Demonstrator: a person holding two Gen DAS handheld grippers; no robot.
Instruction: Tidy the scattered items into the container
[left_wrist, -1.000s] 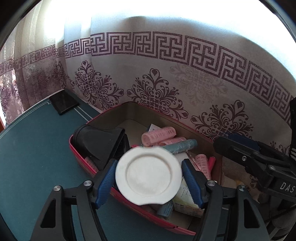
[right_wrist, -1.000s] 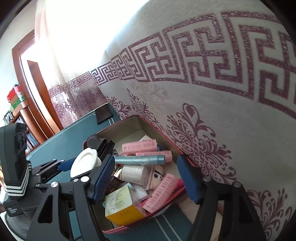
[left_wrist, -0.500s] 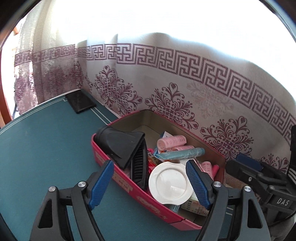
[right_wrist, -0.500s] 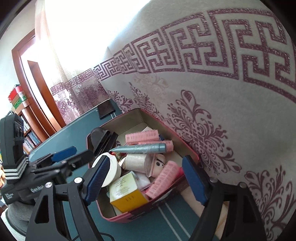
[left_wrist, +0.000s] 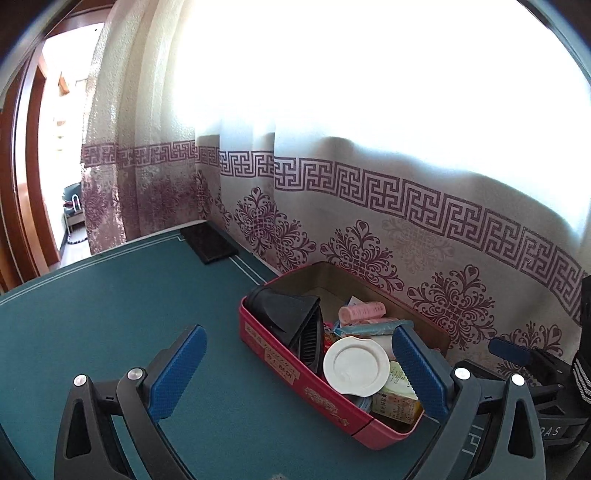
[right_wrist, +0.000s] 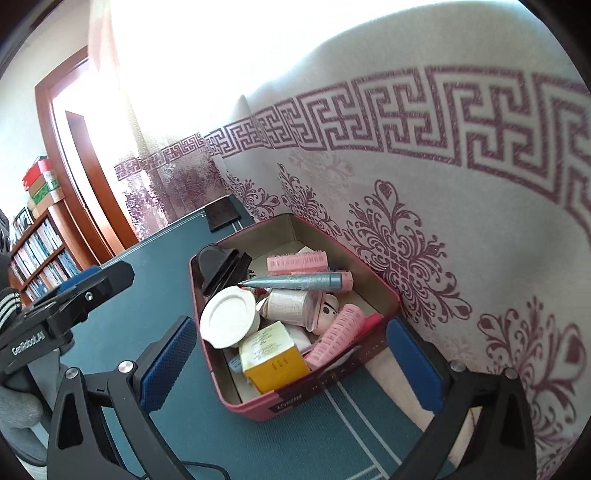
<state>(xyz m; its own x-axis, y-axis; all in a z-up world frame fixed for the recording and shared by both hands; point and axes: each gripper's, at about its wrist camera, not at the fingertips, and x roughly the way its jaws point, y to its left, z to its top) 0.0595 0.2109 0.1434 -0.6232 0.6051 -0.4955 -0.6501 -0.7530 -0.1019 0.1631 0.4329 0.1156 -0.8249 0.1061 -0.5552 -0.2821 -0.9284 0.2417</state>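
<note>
The red container sits on the green table against the patterned curtain, crowded with items. A white round lid leans near its left wall, beside a black hair-dryer nozzle at the far corner. Pink hair rollers lie across the back, a grey-blue tube over them, another roller toward the front. A yellow-based carton stands at the near end; a pale jar, perhaps a doll-faced one, lies behind it. Both the left gripper and right gripper have just been opening and now gape wide, nothing between them.
</note>
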